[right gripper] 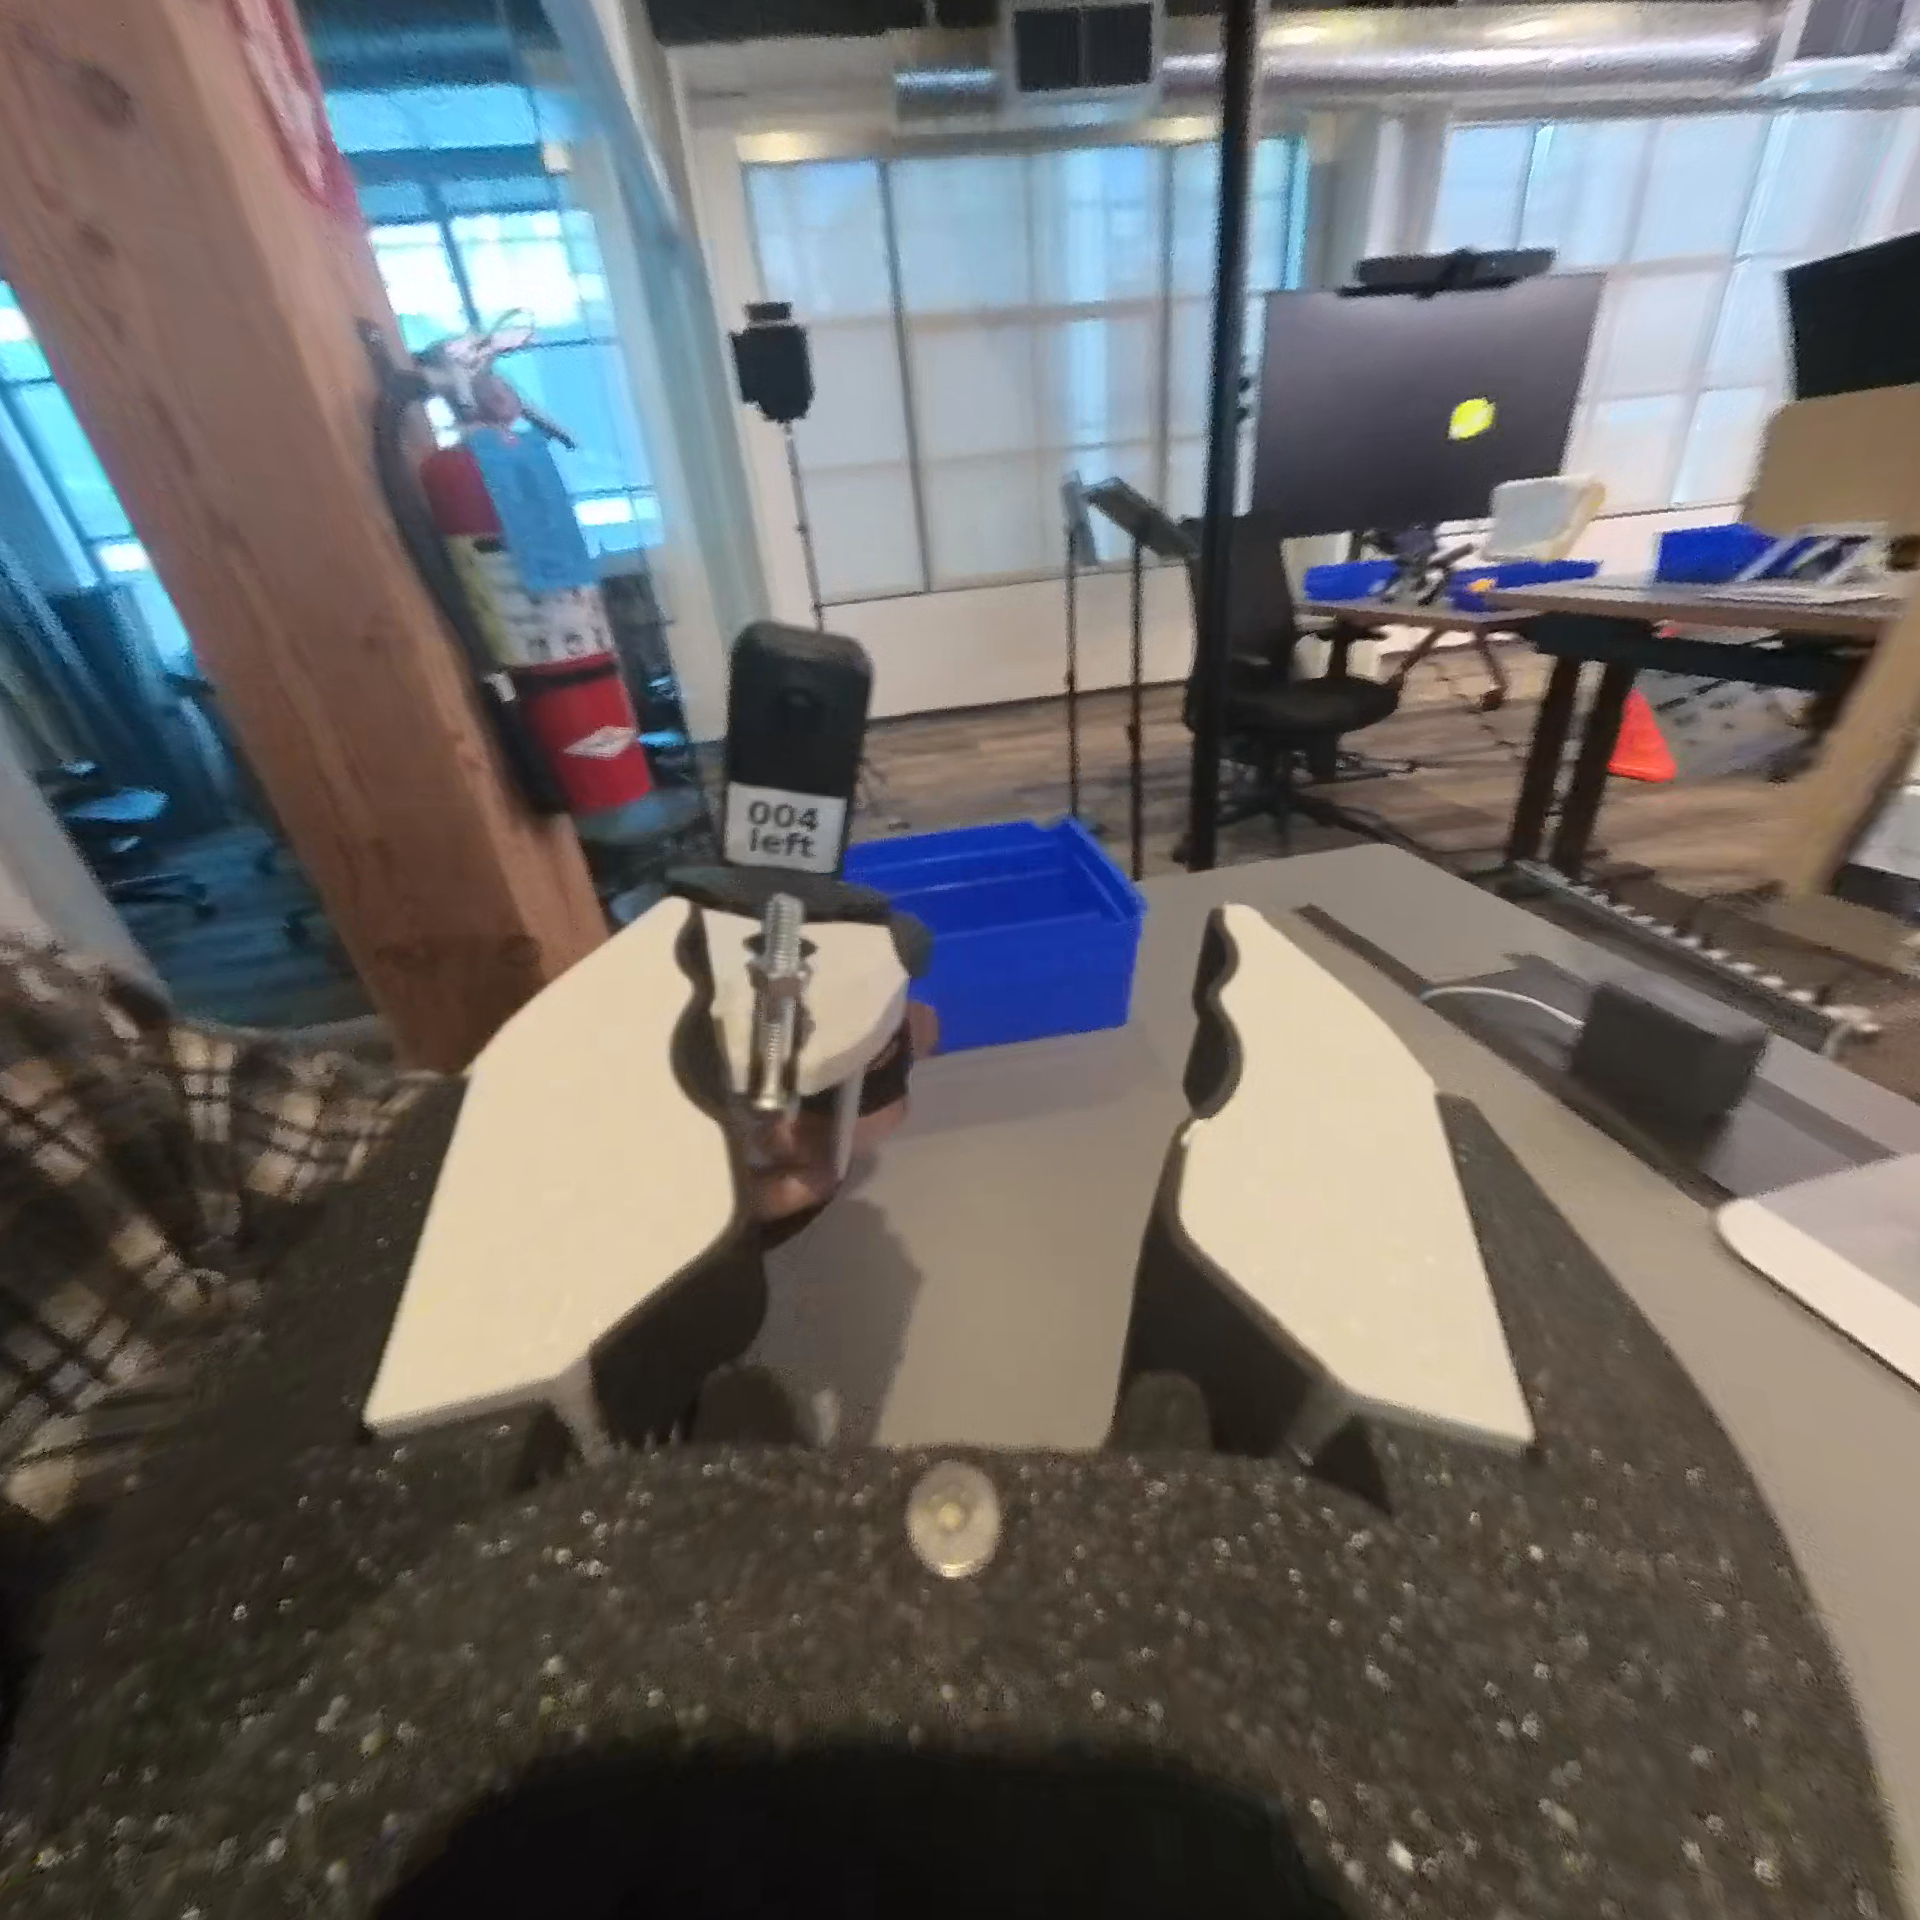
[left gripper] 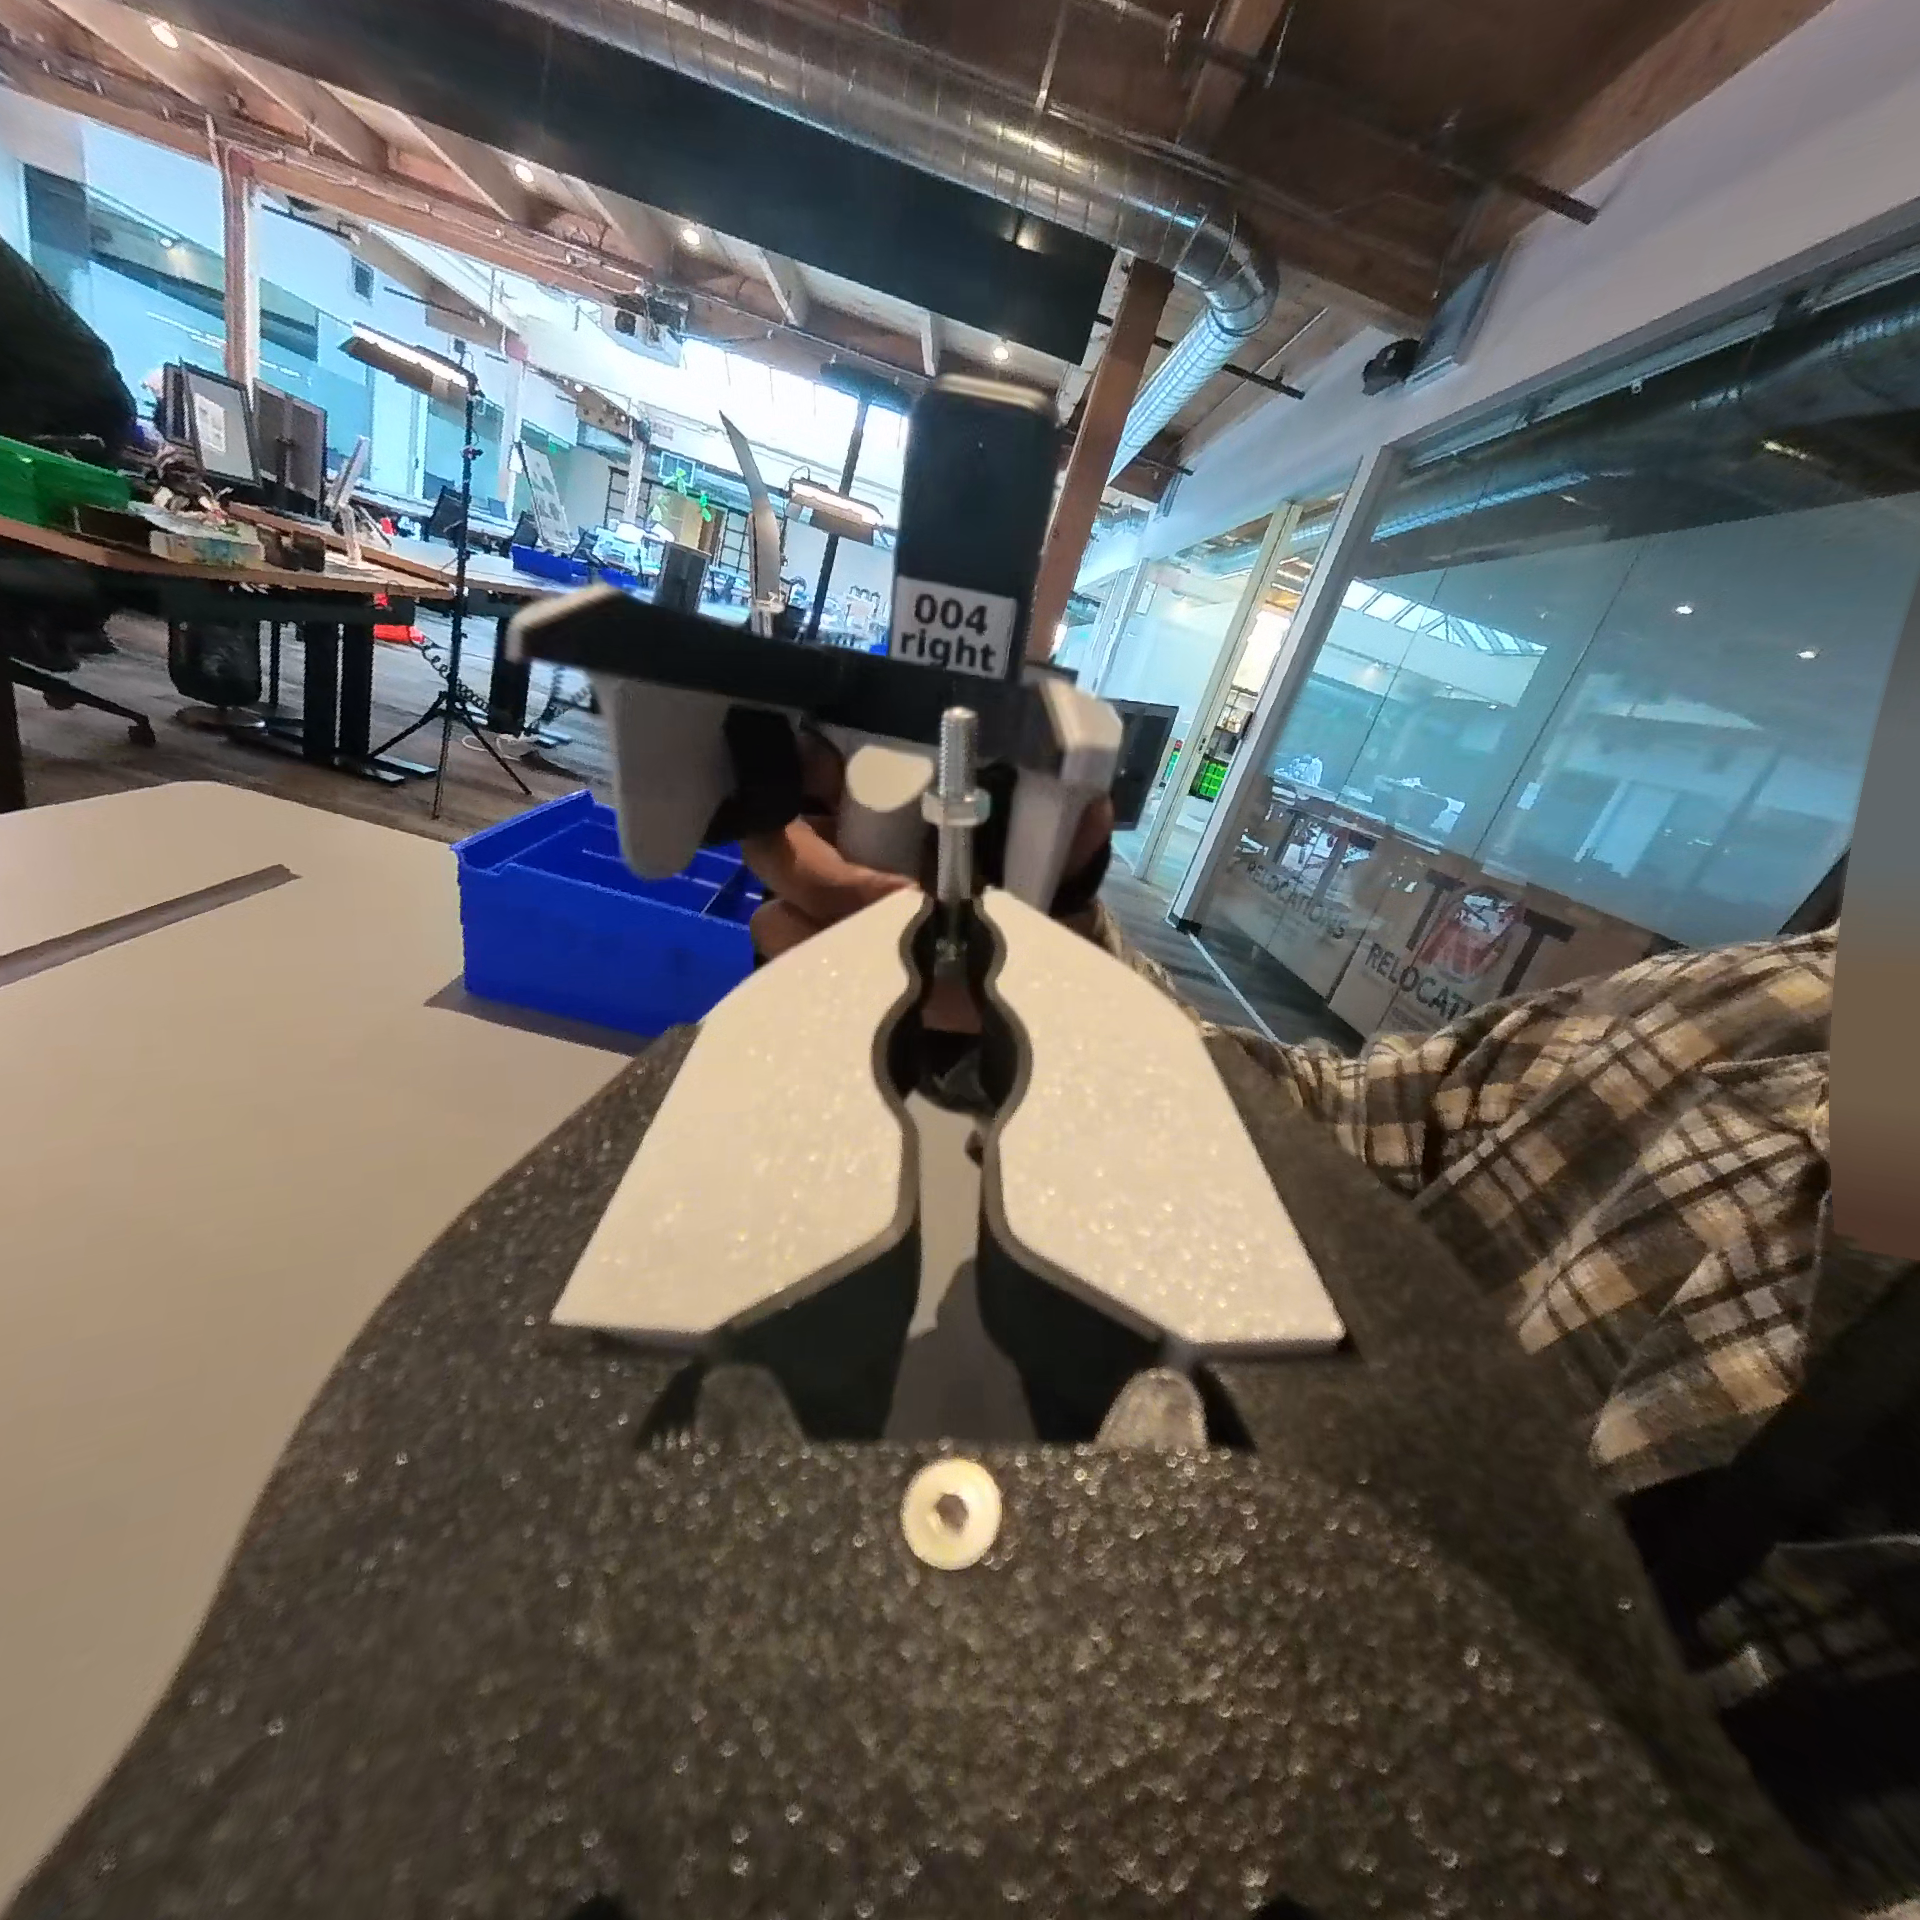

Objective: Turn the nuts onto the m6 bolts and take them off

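One nut is all you have threaded so far; behind you sit the desk and the blue bin; your right tool gapes empty; your left tool clamps the upright M6 bolt; the nut rides mid-thread; spinning it off looks to be what's left.

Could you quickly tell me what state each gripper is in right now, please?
Left gripper: closed on the bolt, which carries a nut.
Right gripper: open, holding nothing.
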### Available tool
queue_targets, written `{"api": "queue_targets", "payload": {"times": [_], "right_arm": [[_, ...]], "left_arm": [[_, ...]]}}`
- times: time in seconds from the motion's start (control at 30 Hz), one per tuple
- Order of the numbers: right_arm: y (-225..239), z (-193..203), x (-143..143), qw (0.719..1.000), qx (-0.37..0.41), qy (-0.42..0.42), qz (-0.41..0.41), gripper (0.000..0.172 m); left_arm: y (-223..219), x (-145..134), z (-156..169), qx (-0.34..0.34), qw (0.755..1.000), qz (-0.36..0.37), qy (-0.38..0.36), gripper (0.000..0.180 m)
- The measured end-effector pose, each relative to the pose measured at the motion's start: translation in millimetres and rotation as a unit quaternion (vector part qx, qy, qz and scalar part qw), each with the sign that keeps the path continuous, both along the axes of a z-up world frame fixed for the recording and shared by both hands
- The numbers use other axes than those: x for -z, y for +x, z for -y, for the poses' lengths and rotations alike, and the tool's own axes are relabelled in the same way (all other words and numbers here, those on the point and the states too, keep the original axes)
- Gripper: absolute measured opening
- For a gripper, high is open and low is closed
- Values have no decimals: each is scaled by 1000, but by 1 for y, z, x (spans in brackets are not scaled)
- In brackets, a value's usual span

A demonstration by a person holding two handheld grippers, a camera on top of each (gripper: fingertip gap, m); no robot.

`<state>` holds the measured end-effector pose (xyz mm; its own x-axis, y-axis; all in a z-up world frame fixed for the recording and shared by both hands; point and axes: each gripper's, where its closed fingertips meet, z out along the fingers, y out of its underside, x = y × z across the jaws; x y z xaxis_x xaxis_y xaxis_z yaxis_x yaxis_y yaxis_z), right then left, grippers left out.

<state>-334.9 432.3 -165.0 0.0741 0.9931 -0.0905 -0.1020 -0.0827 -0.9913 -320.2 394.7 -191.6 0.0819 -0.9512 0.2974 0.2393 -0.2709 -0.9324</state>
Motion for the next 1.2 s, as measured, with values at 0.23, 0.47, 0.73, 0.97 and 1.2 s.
{"api": "queue_targets", "payload": {"times": [0.23,0.47,0.73,0.97,1.2], "right_arm": [[3,-14,1,999,1,-35,-9,87],[8,-22,9,999,12,-46,7,86],[8,-24,10,997,0,-72,-5,84],[-6,-15,13,997,-24,-69,12,88],[-18,-7,12,996,-47,-80,4,85]], "left_arm": [[-8,-1,-4,-11,1000,9,7,4],[-8,-4,-4,-10,1000,15,15,4],[-8,-4,-3,-7,1000,22,17,4],[-7,-6,-4,-2,999,32,14,5],[-5,-5,-5,4,999,38,10,5]]}}
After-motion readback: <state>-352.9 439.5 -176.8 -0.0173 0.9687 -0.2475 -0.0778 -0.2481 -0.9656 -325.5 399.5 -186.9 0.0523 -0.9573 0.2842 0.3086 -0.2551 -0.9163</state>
